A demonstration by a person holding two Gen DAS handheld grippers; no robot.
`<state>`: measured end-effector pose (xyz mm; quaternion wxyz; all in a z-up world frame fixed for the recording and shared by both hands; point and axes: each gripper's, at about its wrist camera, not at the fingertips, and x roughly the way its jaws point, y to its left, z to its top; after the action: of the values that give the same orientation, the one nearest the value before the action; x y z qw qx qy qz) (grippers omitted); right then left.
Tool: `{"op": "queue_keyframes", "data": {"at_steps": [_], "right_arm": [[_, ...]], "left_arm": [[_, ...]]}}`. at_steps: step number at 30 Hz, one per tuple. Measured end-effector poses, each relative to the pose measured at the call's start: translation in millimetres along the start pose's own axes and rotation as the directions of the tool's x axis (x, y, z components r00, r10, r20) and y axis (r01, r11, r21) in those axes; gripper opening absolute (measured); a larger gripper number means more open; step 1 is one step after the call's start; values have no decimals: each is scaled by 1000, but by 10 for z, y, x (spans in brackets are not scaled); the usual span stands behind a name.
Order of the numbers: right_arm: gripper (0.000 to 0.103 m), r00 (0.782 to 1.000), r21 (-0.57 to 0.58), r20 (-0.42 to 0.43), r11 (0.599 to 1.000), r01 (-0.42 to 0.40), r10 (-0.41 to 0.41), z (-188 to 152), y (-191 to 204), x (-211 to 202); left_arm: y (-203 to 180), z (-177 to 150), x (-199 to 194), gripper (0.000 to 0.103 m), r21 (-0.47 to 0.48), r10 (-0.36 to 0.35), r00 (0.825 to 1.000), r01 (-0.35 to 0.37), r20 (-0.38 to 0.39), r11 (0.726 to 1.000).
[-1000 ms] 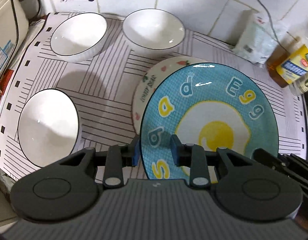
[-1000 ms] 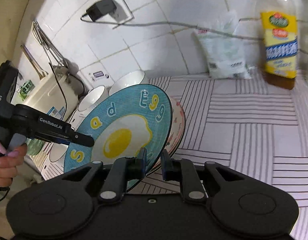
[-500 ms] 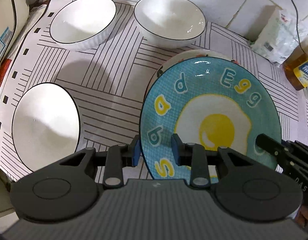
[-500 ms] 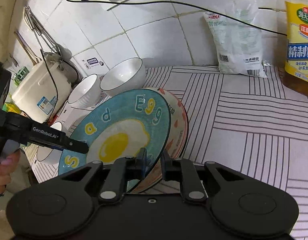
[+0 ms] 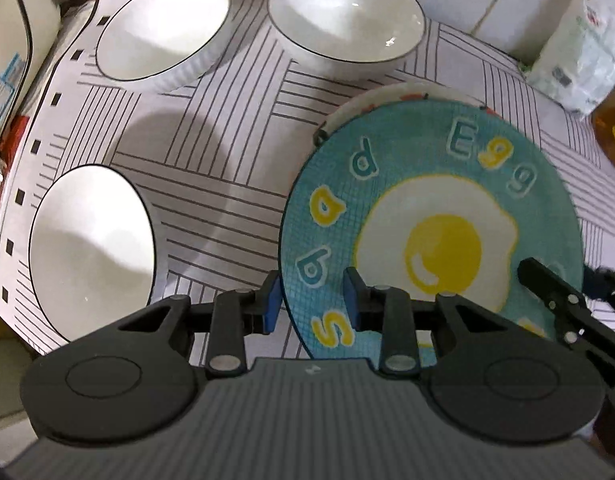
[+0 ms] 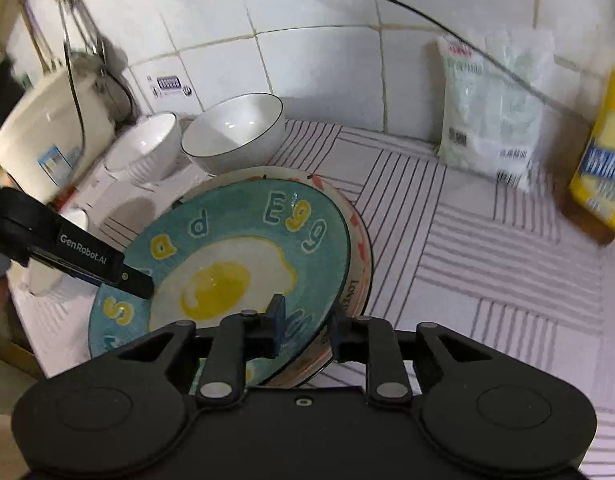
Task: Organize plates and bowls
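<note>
1. The blue plate (image 5: 431, 216), printed with a fried egg and coloured letters, is lying tilted on top of the white plate (image 6: 357, 248) with red rim markings, covering most of it.
2. Two white bowls (image 5: 163, 28) (image 5: 345, 16) with thin dark rims are standing upright side by side near the tiled wall.
3. A third white bowl (image 5: 91, 244) is sitting apart, near the mat's edge.
</note>
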<state>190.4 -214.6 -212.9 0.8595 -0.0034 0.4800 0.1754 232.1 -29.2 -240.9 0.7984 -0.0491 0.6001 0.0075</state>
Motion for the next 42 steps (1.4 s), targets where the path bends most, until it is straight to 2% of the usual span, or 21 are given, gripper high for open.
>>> {"op": "queue_keyframes", "data": {"at_steps": [4, 13, 19, 23, 30, 33, 35, 38, 42], "right_arm": [[39, 994, -80, -3, 991, 110, -110, 11, 180, 17], [45, 979, -71, 20, 977, 203, -202, -58, 278, 67], [45, 972, -80, 60, 970, 230, -225, -126, 274, 124], [44, 976, -45, 81, 977, 206, -202, -130, 245, 31], [45, 974, -22, 95, 977, 210, -207, -31, 262, -396], [47, 979, 16, 87, 983, 183, -184, -19, 296, -564], [49, 983, 37, 86, 987, 157, -160, -29, 340, -659], [51, 996, 150, 67, 987, 50, -61, -74, 327, -739], [56, 994, 176, 97, 984, 33, -50, -149, 481, -844]], "left_arm": [[-61, -25, 33, 30, 3, 12, 1000, -12, 11, 1000], [-120, -69, 5, 30, 37, 45, 997, -47, 56, 998], [-140, -66, -5, 29, 49, 55, 997, -58, 47, 997], [-140, -123, -131, 29, 76, 28, 998, -32, 54, 997], [-97, -289, -491, 30, 161, -25, 998, 15, 66, 987], [-28, -369, -663, 41, 185, -30, 996, 15, 78, 983], [50, -423, -745, 41, 204, -28, 997, 13, 71, 979], [173, -490, -858, 52, 235, -36, 997, 18, 72, 972], [357, -565, -973, 62, 273, -25, 997, 3, 76, 962]]}}
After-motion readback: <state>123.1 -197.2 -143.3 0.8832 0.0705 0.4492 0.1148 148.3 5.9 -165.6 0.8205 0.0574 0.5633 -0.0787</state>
